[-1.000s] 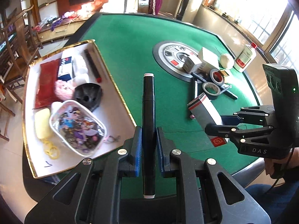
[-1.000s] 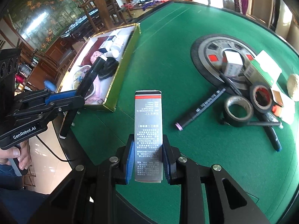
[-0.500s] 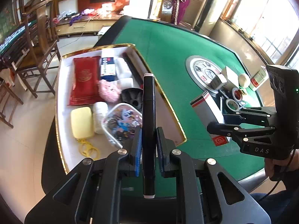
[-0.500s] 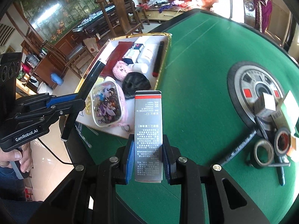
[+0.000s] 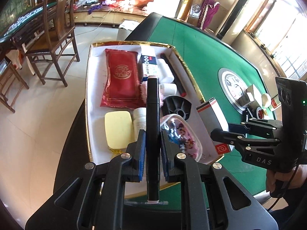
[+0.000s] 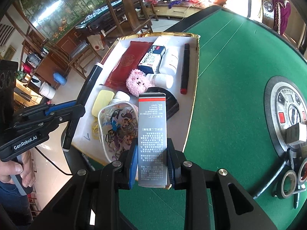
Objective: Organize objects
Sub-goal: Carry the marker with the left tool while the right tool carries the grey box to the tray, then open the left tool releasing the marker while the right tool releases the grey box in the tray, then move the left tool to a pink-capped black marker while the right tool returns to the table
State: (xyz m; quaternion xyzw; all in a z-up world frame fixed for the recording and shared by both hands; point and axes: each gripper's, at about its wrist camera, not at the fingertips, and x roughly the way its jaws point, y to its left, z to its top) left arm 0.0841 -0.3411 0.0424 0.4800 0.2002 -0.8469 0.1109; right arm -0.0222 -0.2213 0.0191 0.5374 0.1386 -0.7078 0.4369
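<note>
Left claw (image 5: pixel 152 149) clamps a black marker (image 5: pixel 152 115), right claw (image 6: pixel 152 163) a grey box (image 6: pixel 152 134), over the tray (image 5: pixel 90 115).

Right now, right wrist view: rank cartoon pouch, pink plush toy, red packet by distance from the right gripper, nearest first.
1. cartoon pouch: near end of the tray, just left of the right gripper, which grips the grey box.
2. pink plush toy: mid-tray, beyond the pouch.
3. red packet: far-left part of the tray.

Home game room: green felt mahjong surface (image 6: pixel 230 61), carved wooden chairs (image 5: pixel 55 38), tiled floor (image 5: pixel 28 134), floral mural (image 6: pixel 57 5), sunlit windows (image 5: pixel 278 34).
</note>
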